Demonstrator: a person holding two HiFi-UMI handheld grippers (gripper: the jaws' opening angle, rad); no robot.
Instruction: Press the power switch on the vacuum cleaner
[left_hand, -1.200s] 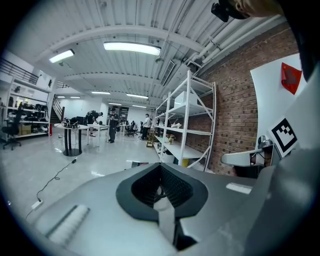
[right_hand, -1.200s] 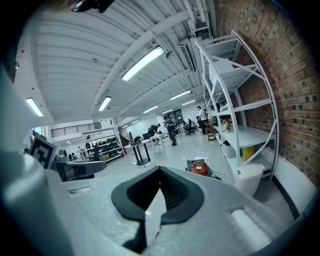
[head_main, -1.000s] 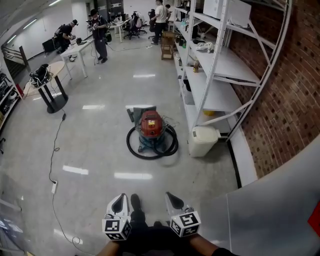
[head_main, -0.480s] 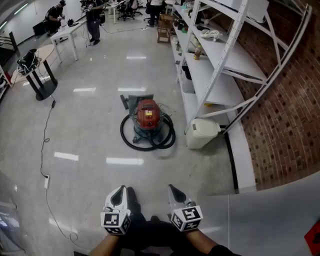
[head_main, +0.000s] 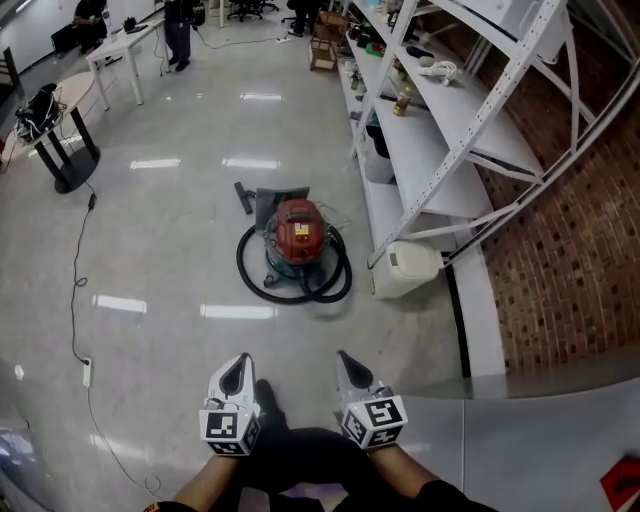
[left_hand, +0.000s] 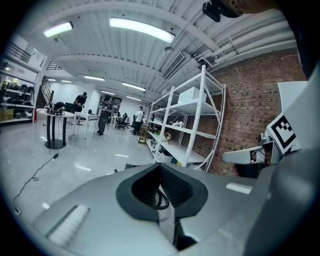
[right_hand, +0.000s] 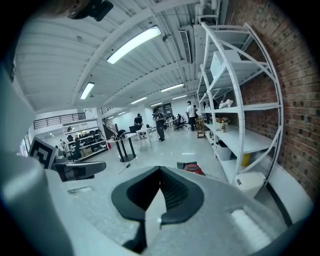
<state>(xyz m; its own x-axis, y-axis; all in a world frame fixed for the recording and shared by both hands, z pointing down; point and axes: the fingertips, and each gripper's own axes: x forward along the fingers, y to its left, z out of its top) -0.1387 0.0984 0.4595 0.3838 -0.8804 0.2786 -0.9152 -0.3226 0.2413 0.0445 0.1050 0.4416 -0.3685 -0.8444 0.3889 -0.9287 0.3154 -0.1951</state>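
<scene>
Vacuum cleaner (head_main: 298, 235), red on top, stands on the glossy floor (head_main: 180, 260) in the head view, well ahead of both grippers and roughly in line with the gap between them, with its black hose (head_main: 300, 290) looped around its base. The left gripper (head_main: 237, 365) and right gripper (head_main: 346, 362) are held side by side close to the person, apart from each other, each narrowed to a single point. A white bin (head_main: 405, 270) sits ahead and to the right of the right gripper, against the foot of a white shelf rack (head_main: 440, 150) that runs on along a brick wall (head_main: 560, 230). In the left gripper view, the left gripper (left_hand: 160, 167) has its jaws clenched tip to tip with nothing gripped; the shelf rack (left_hand: 190, 130) rises ahead of it to the right, and the right gripper (left_hand: 250, 155) shows at its right side. In the right gripper view, the right gripper (right_hand: 160, 172) is likewise closed and empty; the vacuum cleaner (right_hand: 192, 169) shows just past its tips, a little to the right and far off, with the bin (right_hand: 248, 182) further right and the left gripper (right_hand: 80, 169) to its left.
</scene>
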